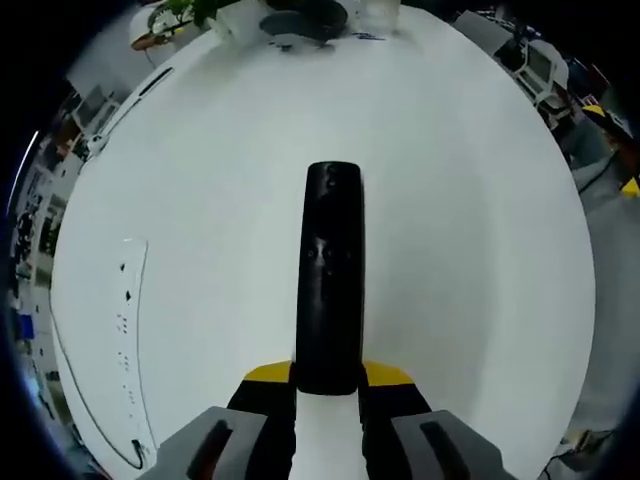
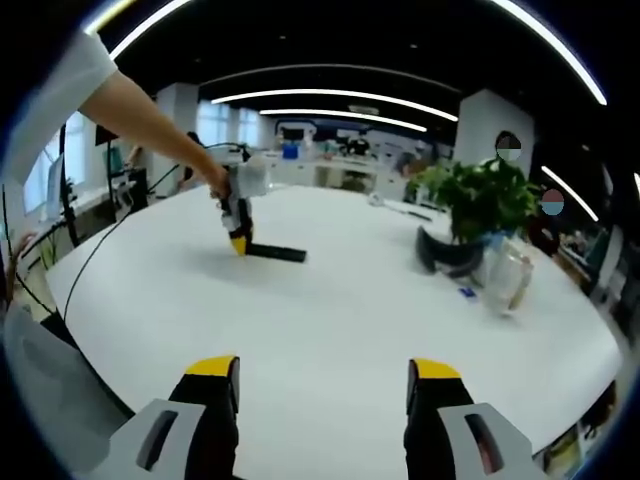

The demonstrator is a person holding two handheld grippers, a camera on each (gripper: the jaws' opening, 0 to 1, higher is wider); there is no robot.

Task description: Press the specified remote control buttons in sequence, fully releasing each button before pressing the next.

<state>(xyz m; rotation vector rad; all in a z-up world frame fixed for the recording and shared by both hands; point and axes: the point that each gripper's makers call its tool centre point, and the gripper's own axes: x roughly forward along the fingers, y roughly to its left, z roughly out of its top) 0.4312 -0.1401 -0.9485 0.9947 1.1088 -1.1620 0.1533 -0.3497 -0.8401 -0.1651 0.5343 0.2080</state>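
- While our left claw (image 1: 328, 385) clamps the near end of the black remote (image 1: 331, 270) at lower centre, no button is being pressed; we judge the sequence unstarted or between presses.
- Our right claw (image 2: 325, 385) hangs wide and empty at bottom centre, well apart from the remote (image 2: 276, 252) on the white tabletop (image 2: 380, 310), centre left.

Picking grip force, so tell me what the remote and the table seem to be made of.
Remote: likely hard plastic, black and glossy; light glints along its face. Table: smooth white top, probably laminate, with a soft sheen; the exact material can't be told. The left tool is shut on the remote's near end.
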